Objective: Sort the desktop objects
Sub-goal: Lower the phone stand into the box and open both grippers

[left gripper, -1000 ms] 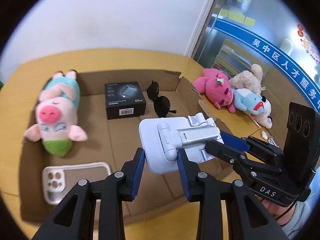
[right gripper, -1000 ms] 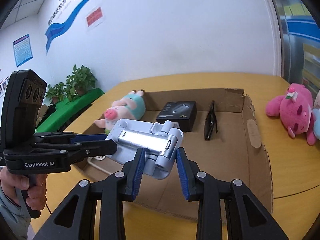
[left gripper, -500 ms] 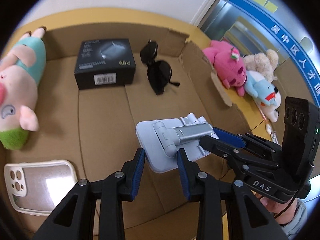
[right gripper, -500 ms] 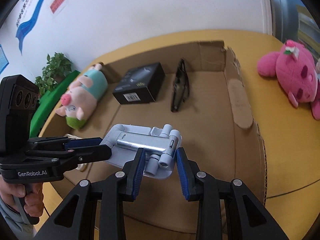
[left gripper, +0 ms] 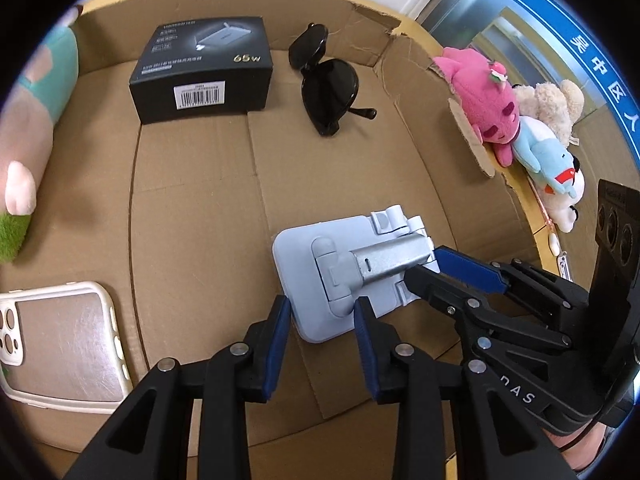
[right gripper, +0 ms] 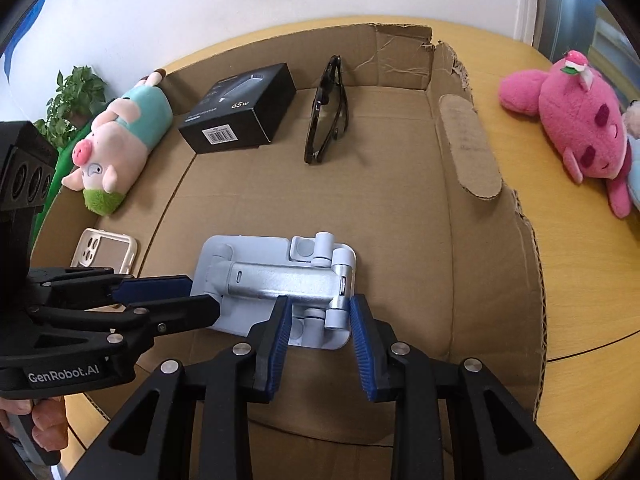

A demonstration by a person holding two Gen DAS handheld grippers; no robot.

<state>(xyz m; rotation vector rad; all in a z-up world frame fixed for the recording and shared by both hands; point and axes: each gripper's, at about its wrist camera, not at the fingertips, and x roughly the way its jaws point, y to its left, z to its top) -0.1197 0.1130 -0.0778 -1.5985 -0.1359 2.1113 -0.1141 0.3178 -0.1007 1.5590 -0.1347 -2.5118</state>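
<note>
Phone stand [left gripper: 352,276] edge hidden behind left claw [left gripper: 320,316]

both wrist views look steeply down, close in, from opposite sides — sharing the cardboard box [left gripper: 200,200] floor, edges perhaps warped.

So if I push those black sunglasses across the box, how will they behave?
The sunglasses look light and thin, so probably easy to slide on the cardboard box floor. Folded, resting on edge, they may tip over. Lenses could scratch.
</note>
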